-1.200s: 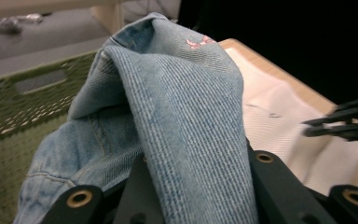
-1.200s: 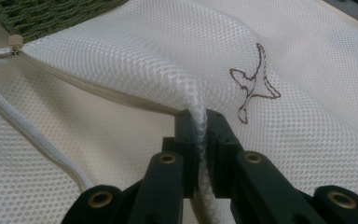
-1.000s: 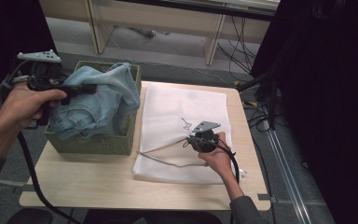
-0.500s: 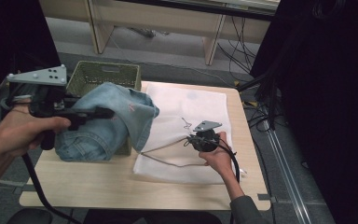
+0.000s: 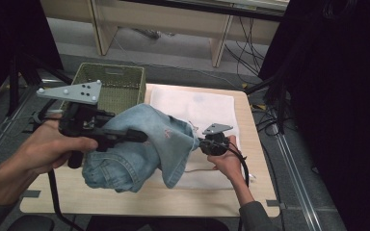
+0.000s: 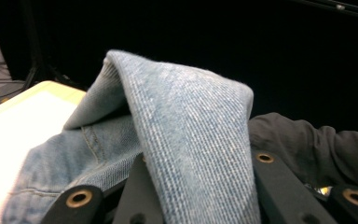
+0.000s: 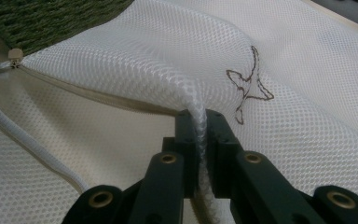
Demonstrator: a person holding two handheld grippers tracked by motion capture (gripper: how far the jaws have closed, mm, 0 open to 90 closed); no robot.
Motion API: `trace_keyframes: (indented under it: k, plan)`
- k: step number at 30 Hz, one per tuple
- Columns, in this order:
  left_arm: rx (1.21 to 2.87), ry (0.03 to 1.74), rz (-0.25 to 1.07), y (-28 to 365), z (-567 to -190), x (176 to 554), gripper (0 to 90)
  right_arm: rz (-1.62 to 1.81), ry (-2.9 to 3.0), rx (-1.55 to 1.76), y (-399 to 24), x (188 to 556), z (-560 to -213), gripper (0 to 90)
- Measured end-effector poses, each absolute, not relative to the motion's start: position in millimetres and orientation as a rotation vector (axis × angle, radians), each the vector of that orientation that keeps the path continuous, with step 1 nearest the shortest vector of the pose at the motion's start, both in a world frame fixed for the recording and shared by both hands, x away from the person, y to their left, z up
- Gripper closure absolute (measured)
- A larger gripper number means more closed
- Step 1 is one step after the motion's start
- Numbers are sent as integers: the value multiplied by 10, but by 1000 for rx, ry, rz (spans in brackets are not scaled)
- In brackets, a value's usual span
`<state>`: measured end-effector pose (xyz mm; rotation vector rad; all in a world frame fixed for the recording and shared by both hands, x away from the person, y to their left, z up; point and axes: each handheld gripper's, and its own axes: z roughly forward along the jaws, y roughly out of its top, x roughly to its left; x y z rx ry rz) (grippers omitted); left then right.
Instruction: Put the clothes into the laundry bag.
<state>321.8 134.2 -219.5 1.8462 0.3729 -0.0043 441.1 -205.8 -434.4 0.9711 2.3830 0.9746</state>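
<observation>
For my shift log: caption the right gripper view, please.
Right gripper pinches a fold of the white mesh laundry bag beside its open zipper.

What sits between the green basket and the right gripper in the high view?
The jeans, hanging from the left gripper, span that stretch in the high view, between the green basket and the right gripper, which pinches the white mesh bag.

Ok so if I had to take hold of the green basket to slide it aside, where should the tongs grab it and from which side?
Probably the top rim of the green basket, pinched over its far wall, coming from above. The rim is a thin upright edge that the jaws can straddle, and the basket's open top is clear. The near side is harder: the jeans held by the left tongs hang in front of it.
</observation>
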Motion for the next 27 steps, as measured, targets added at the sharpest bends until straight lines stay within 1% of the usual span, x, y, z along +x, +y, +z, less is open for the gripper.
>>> trace_keyframes:
  k: [1, 2, 3, 7, 10, 11, 15, 16, 18, 20, 23, 25, 27]
  plan:
    - [1839, 374, -5, 1332, -2202, 3231, 749, 982, 2380, 978, -2059, 4413, -4340, 854]
    - [1828, 381, -41, 1316, -2232, 3254, 749, 993, 2368, 981, -2058, 4416, -4344, 854]
    - [1830, 388, -50, 1303, -2259, 3265, 749, 997, 2368, 986, -2063, 4415, -4345, 854]
    - [1869, 397, -80, 1183, -2465, 3316, 748, 1019, 2367, 985, -2103, 4432, -4323, 855]
    - [1864, 407, -103, 1108, -2578, 3378, 748, 1038, 2359, 985, -2127, 4439, -4317, 856]
    - [1861, 407, -96, 1091, -2589, 3403, 748, 1034, 2367, 1021, -2124, 4423, -4311, 857]
    - [1848, 398, -56, 1057, -2542, 3457, 747, 1066, 2344, 995, -2141, 4447, -4320, 857]
    - [1839, 386, -8, 1043, -2538, 3468, 746, 1063, 2353, 1041, -2135, 4428, -4313, 857]
    - [1833, 386, -2, 1032, -2570, 3481, 746, 1064, 2355, 1009, -2149, 4446, -4309, 857]
    - [1845, 397, -2, 974, -2721, 3513, 744, 1058, 2357, 1023, -2154, 4438, -4308, 857]
    - [1944, 416, 22, 832, -3075, 3588, 742, 1069, 2334, 1006, -2160, 4447, -4323, 860]
    - [1964, 454, -19, 754, -3352, 3673, 741, 1060, 2337, 1004, -2161, 4445, -4318, 861]
    - [2022, 470, -45, 647, -3611, 3746, 741, 1044, 2330, 998, -2145, 4439, -4326, 864]
